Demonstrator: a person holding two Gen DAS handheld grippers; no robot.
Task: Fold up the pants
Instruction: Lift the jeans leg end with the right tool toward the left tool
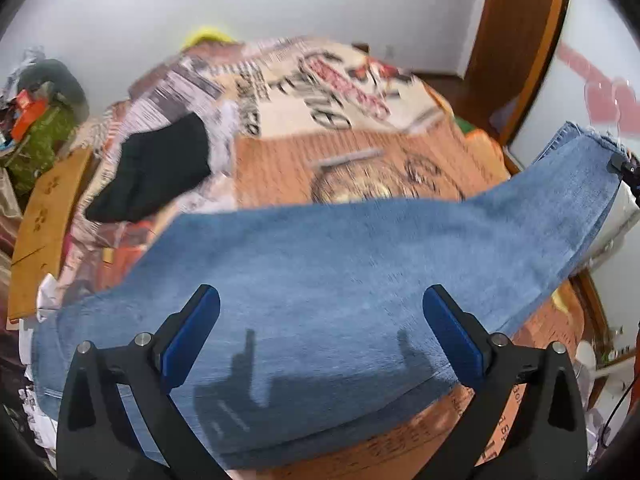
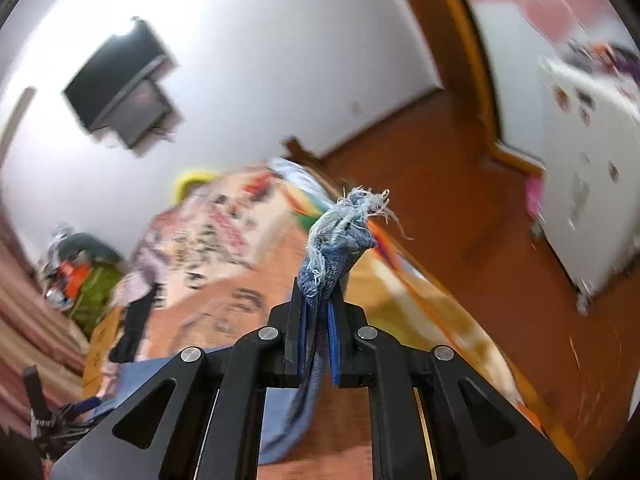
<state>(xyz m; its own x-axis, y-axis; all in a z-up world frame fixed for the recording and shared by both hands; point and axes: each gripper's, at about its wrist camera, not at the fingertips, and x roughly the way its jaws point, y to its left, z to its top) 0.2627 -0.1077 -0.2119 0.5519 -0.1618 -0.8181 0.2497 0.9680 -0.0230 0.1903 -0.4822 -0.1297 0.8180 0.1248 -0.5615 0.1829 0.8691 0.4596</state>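
Pants: blue jeans, spread across a bed w/ a printed orange/cream blanket. One leg end is lifted off the blanket toward upper right of the left wrist view, frayed hem up there, pinched by the right gripper at frame edge. Rest of the denim sags back down to the blanket, lower left.

Right gripper in its own cam: jaws clamped tight on the bunched hem, blue pads squeezing the denim, frayed pale threads sticking out past the tips, fabric hanging down below btwn the fingers.

Left gripper: jaws wide apart, nothing btwn the pads, hovering above the mid part of the jeans; its shadow falls on the denim. No contact visible.

Black garment lies on the blanket beyond the jeans, left side, apart from them. Clutter pile far left by the wall. Dark TV on the white wall. Both views motion-blurred.
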